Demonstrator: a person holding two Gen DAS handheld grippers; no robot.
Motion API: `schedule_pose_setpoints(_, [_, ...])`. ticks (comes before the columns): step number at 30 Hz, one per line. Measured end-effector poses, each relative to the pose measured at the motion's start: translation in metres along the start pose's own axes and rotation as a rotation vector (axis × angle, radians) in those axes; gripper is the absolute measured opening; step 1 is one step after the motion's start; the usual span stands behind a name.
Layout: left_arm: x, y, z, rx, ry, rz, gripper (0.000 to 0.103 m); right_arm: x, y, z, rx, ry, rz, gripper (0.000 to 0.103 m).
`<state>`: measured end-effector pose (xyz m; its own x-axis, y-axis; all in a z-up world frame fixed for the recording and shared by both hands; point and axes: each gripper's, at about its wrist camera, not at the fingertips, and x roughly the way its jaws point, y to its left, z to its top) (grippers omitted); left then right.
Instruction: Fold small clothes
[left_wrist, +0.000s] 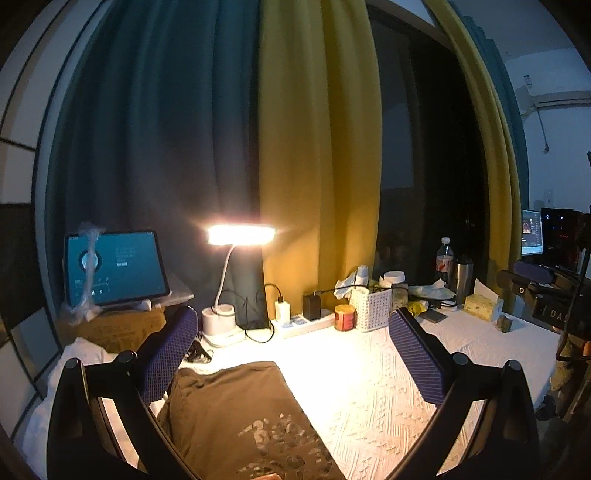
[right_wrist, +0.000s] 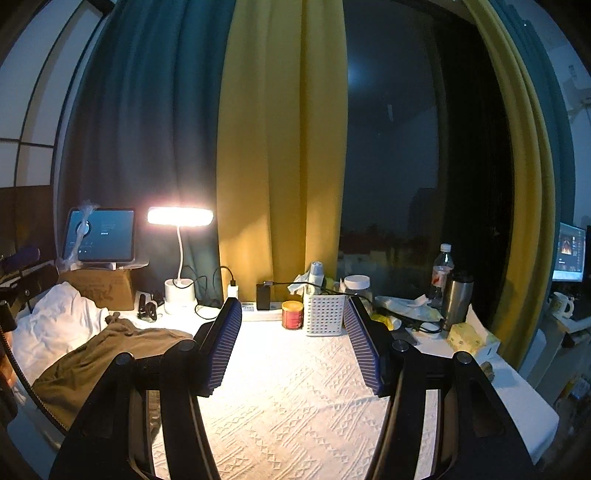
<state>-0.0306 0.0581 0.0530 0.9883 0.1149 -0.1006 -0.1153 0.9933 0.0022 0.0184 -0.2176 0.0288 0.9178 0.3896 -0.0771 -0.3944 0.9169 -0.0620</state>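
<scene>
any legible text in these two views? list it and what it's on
"DAS": white letters on the black device at the right edge of the left wrist view; cut off there.
Tablet screen: white text, too small to read.
Brown garment: pale print, blurred.
Cardboard box: printing, unreadable.
Bottle label, red can: unreadable.

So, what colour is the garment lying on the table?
The garment is olive-brown with a faded, lighter print on its front; the left wrist view shows it best.

Matt olive cloth garment (left_wrist: 236, 413); white cloth with embossed woven pattern covering the bench (right_wrist: 295, 406); ribbed rubbery pads (right_wrist: 221, 350); brushed-metal flask (right_wrist: 457, 301); perforated white plastic basket (right_wrist: 324, 314).
</scene>
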Motion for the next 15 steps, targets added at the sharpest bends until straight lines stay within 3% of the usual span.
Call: schedule_pose_setpoints(15, [0.009,0.004,-0.012,0.0,0.026,-0.007,0.102,0.026,0.009,-0.015,0.008,0.06,0.009,0.061])
